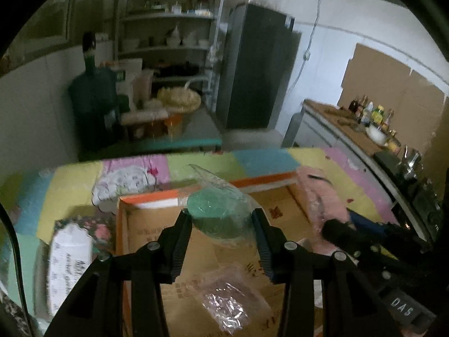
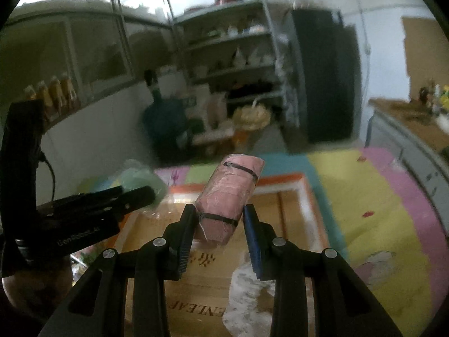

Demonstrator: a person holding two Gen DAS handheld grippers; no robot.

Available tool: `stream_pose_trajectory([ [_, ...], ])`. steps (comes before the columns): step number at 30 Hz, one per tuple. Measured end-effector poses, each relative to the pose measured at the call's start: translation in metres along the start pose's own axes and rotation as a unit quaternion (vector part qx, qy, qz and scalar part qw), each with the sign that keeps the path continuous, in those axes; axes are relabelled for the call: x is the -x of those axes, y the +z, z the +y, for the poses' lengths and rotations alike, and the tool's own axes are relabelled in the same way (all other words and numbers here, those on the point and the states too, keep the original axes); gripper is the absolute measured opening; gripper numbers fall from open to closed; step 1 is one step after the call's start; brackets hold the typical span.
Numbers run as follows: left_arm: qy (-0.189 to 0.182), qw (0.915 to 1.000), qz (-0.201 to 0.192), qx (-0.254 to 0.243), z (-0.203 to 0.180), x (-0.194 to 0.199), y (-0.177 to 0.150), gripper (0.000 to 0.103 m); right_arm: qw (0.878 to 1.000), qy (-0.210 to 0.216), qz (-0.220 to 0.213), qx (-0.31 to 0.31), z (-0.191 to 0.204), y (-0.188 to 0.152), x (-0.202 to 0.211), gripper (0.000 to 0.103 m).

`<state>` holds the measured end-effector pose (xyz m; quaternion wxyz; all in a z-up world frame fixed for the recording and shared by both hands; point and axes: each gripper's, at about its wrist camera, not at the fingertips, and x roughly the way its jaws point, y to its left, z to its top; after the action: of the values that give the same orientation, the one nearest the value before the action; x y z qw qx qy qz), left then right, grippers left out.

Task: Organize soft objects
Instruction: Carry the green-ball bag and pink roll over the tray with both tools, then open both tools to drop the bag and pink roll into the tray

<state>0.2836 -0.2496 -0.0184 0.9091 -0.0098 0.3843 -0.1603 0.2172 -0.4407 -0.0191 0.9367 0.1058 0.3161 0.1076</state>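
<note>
My left gripper (image 1: pixel 222 215) is shut on a green soft item in a clear plastic bag (image 1: pixel 216 212) and holds it above an open cardboard box (image 1: pixel 168 241) with an orange rim. My right gripper (image 2: pixel 219 219) is shut on a pink wrapped soft bundle (image 2: pixel 230 193) with black bands, held above the same box (image 2: pixel 286 205). The right gripper (image 1: pixel 345 231) with the pink bundle (image 1: pixel 322 196) shows at the right of the left wrist view. The left gripper (image 2: pixel 140 193) with the green bag (image 2: pixel 137 179) shows at the left of the right wrist view.
A crumpled clear wrapper (image 1: pixel 228 303) and a white patterned cloth (image 2: pixel 247 292) lie in the box. A white floral bundle (image 1: pixel 123 182) and a labelled floral packet (image 1: pixel 73 255) lie on the pastel patchwork tablecloth (image 2: pixel 364 196). A counter with bottles (image 1: pixel 370 115) runs along the right.
</note>
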Motion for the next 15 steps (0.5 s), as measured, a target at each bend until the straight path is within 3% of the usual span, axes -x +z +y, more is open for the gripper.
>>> stream_pose_trajectory([
  [7,0.010,0.9986,0.049,0.017,0.013,-0.037,-0.010,0.045,0.999,0.006,0.046,-0.011,-0.011,-0.004,-0.030,0.035],
  [15,0.005,0.9980,0.060,0.019,0.014,-0.042,-0.015,0.051,0.997,0.011,0.067,-0.033,-0.021,-0.010,-0.044,0.042],
])
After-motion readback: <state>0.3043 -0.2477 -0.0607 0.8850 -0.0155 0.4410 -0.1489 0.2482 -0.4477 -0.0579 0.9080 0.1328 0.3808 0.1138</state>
